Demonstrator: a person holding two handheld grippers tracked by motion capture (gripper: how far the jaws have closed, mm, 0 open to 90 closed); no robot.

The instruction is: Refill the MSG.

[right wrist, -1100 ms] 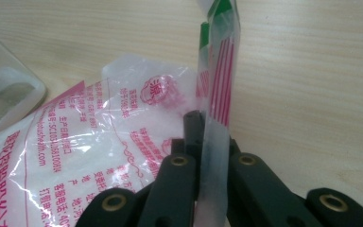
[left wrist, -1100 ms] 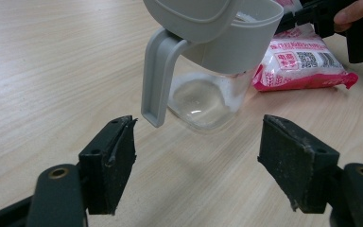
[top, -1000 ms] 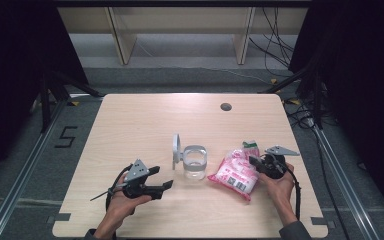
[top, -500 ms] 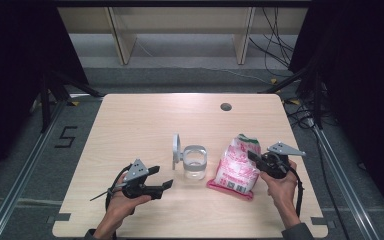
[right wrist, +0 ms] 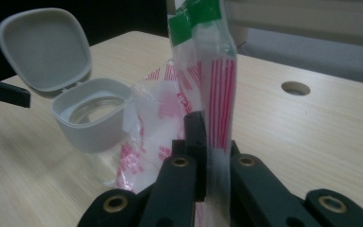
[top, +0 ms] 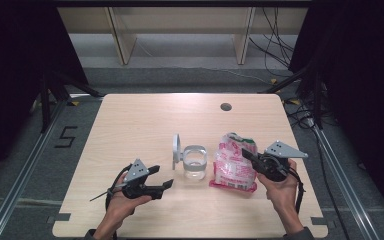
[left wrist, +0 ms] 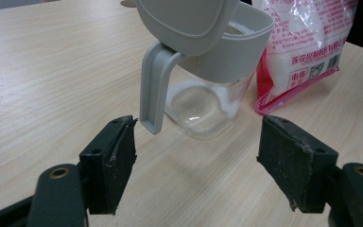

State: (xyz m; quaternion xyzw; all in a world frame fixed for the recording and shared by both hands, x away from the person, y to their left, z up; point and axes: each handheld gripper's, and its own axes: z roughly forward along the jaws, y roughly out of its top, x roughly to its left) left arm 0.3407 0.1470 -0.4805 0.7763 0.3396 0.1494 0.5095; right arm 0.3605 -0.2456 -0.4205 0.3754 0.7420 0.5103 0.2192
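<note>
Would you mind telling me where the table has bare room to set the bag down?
The far half of the table, from the jar back to the round hole, is bare, as is the left side beyond the left gripper. It is crowded near the front: jar, pink bag, right gripper.

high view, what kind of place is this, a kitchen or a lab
Most likely a lab or recording workspace, not a kitchen: a bare wooden table on a floor with metal rails, loose cables behind it, and black curtains at the sides.
</note>
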